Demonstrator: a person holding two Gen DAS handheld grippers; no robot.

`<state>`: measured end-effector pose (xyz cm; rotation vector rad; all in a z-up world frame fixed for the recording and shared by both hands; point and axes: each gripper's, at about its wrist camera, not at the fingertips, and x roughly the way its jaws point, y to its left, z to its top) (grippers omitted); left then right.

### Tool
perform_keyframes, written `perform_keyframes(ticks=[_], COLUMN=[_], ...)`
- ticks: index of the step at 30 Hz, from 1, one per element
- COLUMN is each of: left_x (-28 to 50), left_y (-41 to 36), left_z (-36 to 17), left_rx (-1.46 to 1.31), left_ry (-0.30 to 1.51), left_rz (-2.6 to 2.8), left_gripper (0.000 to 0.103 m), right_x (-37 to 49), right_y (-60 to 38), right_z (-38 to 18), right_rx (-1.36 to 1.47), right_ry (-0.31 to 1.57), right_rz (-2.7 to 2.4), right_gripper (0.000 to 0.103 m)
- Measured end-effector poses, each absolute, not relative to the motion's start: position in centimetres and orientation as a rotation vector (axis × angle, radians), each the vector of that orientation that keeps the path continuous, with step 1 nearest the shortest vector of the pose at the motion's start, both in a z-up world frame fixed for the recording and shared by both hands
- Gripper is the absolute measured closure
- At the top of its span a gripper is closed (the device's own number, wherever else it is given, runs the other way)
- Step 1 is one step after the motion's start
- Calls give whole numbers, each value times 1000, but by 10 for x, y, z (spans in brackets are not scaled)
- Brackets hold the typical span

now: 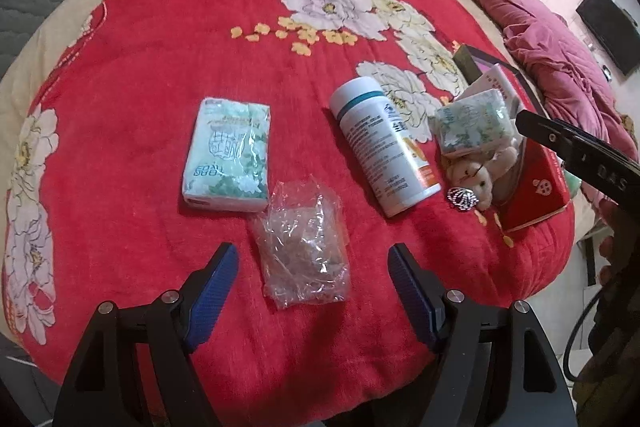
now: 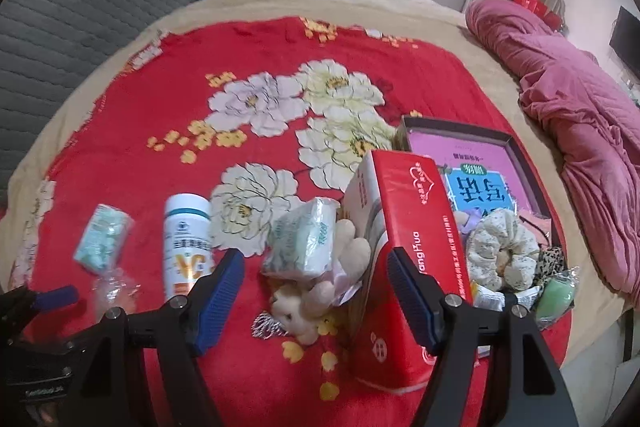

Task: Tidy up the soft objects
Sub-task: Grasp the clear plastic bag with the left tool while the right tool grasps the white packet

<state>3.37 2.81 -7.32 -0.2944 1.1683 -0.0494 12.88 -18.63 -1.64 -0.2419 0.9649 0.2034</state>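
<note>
With jaws apart, the left claw (image 1: pixel 312 287) straddles one plastic bag (image 1: pixel 304 247), the right claw (image 2: pixel 316 291) one plush toy (image 2: pixel 312 299), two tissue packs (image 1: pixel 228 155) beyond.

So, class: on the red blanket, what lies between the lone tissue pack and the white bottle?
In the left wrist view, the crumpled clear plastic bag lies between tissue pack and white bottle, nearer the camera; otherwise bare red blanket.

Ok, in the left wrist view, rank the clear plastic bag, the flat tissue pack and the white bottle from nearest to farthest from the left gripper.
1. Clear plastic bag: straight ahead of the open left gripper, partly between its jaws.
2. Flat tissue pack: farther up, to the left.
3. White bottle: up and right. It and the tissue pack are nearly too close to call.
</note>
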Motion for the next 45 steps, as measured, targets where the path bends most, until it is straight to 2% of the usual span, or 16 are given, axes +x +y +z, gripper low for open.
perform_keyframes(ticks=[16, 18, 20, 25, 28, 34, 35, 37, 38, 45], left_x=[45, 45, 46, 47, 49, 53, 53, 55, 55, 51], left_y=[33, 34, 35, 38, 37, 33, 32, 32, 31, 33], left_z=[-100, -101, -101, -104, -106, -108, -108, -108, -107, -95], left_rx=[-335, -337, -344, -353, -346, -314, -307, -284, -283, -320], left_ry=[1221, 1224, 1222, 1224, 1221, 1218, 1220, 1223, 1218, 1199], left_rz=[-60, -61, -62, -50, -41, -31, -24, -6, -6, -39], left_gripper=[25, 25, 25, 25, 25, 26, 29, 44, 46, 48], right_x=[169, 170, 169, 162, 160, 154, 153, 150, 149, 144], right_y=[-157, -155, -154, -151, -154, -165, -168, -173, -175, -184], right_z=[-52, -59, -61, -59, -53, -39, -36, -30, -27, -14], right_rx=[-381, -388, -392, -386, -347, -259, -239, -217, -211, -166], right_ry=[1022, 1033, 1031, 1002, 994, 977, 977, 966, 963, 950], right_rz=[184, 173, 171, 195, 218, 253, 258, 263, 262, 270], right_gripper=[31, 44, 62, 77, 82, 84, 84, 84, 84, 84])
